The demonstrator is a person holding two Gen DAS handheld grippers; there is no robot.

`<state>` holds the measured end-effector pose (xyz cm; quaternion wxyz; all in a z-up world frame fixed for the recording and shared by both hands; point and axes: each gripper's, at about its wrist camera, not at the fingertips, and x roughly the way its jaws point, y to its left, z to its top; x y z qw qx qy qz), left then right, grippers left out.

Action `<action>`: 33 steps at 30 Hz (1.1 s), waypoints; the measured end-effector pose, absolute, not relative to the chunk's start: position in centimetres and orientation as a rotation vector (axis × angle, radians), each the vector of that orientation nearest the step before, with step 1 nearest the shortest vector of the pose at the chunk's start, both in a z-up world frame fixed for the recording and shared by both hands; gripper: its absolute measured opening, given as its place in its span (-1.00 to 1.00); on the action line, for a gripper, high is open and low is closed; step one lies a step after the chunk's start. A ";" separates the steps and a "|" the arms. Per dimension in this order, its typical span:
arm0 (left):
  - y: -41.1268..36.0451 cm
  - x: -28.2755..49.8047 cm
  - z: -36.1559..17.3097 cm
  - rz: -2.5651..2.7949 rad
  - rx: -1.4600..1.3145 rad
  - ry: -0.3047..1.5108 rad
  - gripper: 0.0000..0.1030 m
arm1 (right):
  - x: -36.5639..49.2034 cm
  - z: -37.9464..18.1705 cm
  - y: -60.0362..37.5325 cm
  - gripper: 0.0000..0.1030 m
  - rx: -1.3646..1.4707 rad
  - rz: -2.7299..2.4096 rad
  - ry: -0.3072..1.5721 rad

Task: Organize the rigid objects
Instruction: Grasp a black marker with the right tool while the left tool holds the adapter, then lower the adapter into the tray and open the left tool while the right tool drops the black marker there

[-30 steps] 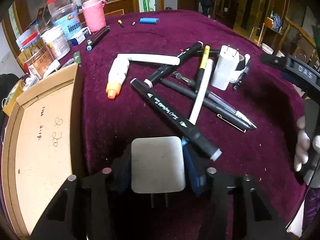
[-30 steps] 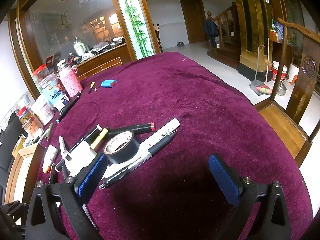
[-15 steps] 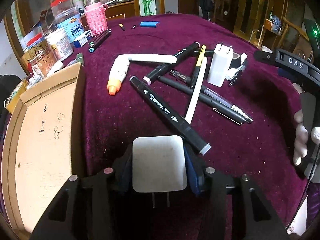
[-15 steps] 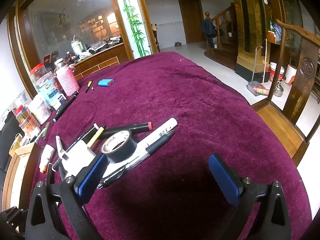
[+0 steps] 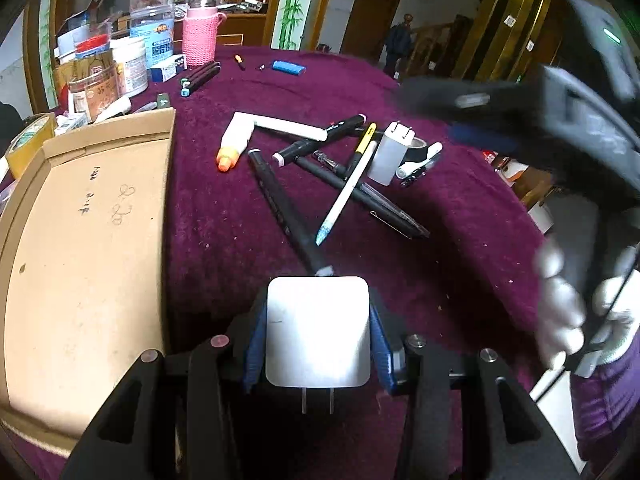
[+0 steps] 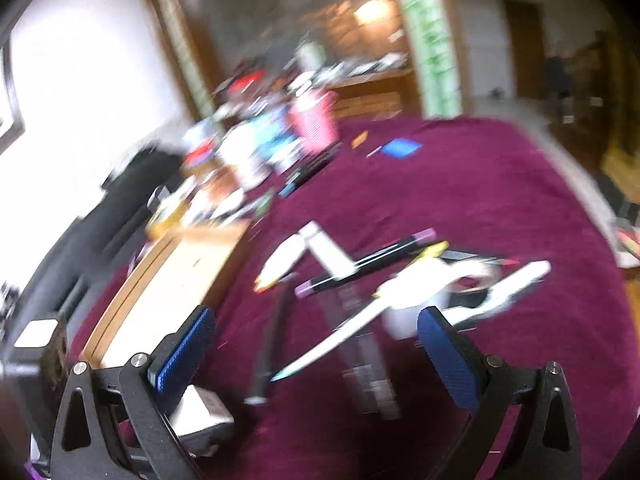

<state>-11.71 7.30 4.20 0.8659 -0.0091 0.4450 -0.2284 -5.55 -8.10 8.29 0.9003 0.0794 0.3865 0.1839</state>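
Gripping a white charger (image 5: pixel 318 330) between their blue pads, the left tongs (image 5: pixel 318 336) held it with its two metal prongs pointing back toward the camera, above the purple cloth of the table (image 5: pixel 460 240). Just to the left of the charger lay a shallow cardboard tray (image 5: pixel 80 248) with handwriting on its floor. Beyond the charger sat a jumble of pens (image 5: pixel 320 172), among them a long black marker (image 5: pixel 286 212) whose near tip came close to the charger, a white pen crossing over it, a second white charger (image 5: pixel 390 156) standing on a roll of black tape, and a white tube (image 5: pixel 234 142) with an orange cap. The right tongs (image 6: pixel 320 354) stood wide open with nothing between them, above the same pile; that view was badly blurred.
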 end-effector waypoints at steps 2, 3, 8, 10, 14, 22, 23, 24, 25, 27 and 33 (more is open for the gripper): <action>7.8 -12.3 4.3 -0.482 -0.029 0.929 -0.15 | -4.6 7.4 -6.2 0.98 0.150 0.410 0.844; 8.2 -12.8 4.4 -0.485 -0.038 0.929 -0.15 | -4.1 6.8 -5.1 0.98 0.126 0.419 0.862; 10.0 -14.3 5.1 -0.451 -0.036 0.910 -0.15 | -2.9 4.2 -1.7 0.85 0.016 0.408 0.970; 10.7 -14.9 5.7 -0.424 -0.027 0.893 -0.15 | -2.3 2.9 -0.6 0.58 -0.044 0.384 1.019; 11.7 -15.6 6.7 -0.366 0.004 0.860 -0.15 | -2.0 1.2 0.7 0.42 -0.123 0.345 1.051; 12.8 -15.7 6.9 -0.306 0.011 0.856 -0.15 | -2.8 1.5 0.6 -0.67 -0.117 0.332 1.045; 12.8 -15.8 7.0 -0.298 0.014 0.854 -0.15 | -3.0 1.7 0.3 -0.69 -0.095 0.336 1.045; 12.9 -15.8 7.1 -0.292 0.017 0.853 -0.15 | -3.2 1.9 -0.2 -0.69 -0.065 0.344 1.039; 13.0 -15.9 7.1 -0.288 0.019 0.851 -0.15 | -3.4 2.1 -0.4 -0.69 -0.045 0.351 1.033; 13.1 -15.9 7.3 -0.279 0.022 0.845 -0.15 | -4.0 2.8 -1.0 -0.69 -0.005 0.362 1.013; 13.7 -15.6 7.5 -0.232 0.044 0.834 -0.15 | -5.1 5.4 -1.8 -0.69 0.098 0.423 0.963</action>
